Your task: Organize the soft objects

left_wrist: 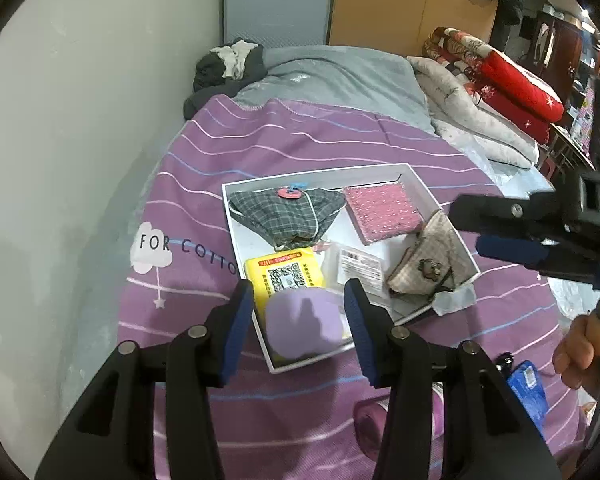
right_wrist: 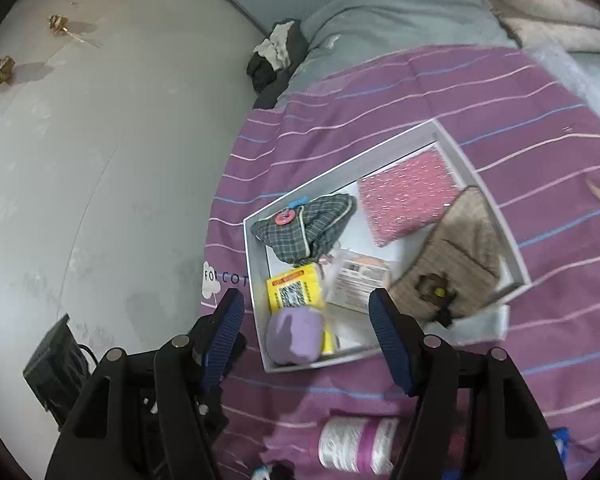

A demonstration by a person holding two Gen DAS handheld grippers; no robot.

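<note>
A white box (left_wrist: pixel 424 196) (right_wrist: pixel 484 184) lies on the purple striped bed cover. In it are a plaid pouch (left_wrist: pixel 288 212) (right_wrist: pixel 312 226), a pink sequinned pad (left_wrist: pixel 384 214) (right_wrist: pixel 408 196), a beige purse (left_wrist: pixel 424 264) (right_wrist: pixel 456 264), a yellow packet (left_wrist: pixel 286 274) (right_wrist: pixel 296 288), a clear labelled bag (left_wrist: pixel 358 266) (right_wrist: pixel 358 280) and a lilac soft ball (left_wrist: pixel 306 320) (right_wrist: pixel 296 334). My left gripper (left_wrist: pixel 298 326) is open and empty above the ball. My right gripper (right_wrist: pixel 306 334) is open and empty over the box's near end; it shows in the left wrist view (left_wrist: pixel 512 234).
A grey wall (left_wrist: pixel 60 160) runs along the left of the bed. A grey quilt (left_wrist: pixel 340 76) and dark clothes (left_wrist: pixel 228 64) lie at the head. Folded red quilts (left_wrist: pixel 508 84) stack at right. A purple-white roll (right_wrist: pixel 360 444) and a blue packet (left_wrist: pixel 528 388) lie near me.
</note>
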